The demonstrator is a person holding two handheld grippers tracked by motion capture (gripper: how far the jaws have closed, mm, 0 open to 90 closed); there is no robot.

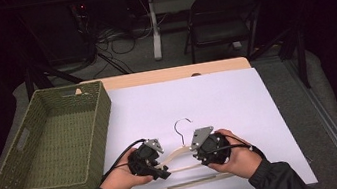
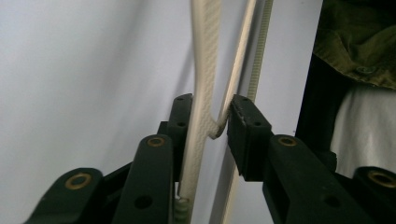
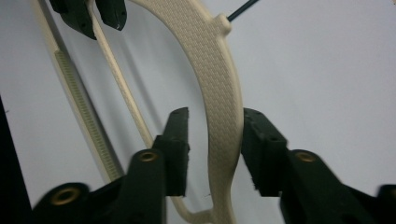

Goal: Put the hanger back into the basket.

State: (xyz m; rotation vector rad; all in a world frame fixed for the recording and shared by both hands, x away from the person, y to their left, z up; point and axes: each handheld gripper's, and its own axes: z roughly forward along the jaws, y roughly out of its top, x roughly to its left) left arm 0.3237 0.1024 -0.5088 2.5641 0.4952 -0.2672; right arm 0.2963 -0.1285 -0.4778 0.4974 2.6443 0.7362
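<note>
A cream hanger (image 1: 178,154) lies flat on the white sheet (image 1: 228,100) near the table's front edge. The left gripper (image 2: 211,122) is clamped on its left arm; the right gripper (image 3: 215,140) straddles the right arm, jaws apart. A green woven basket (image 1: 92,131) occupies the table's left side.

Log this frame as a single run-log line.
scene: cream hanger flat on white sheet | left tool: shut on hanger arm | right tool: open, straddling hanger shoulder | green woven basket: empty
</note>
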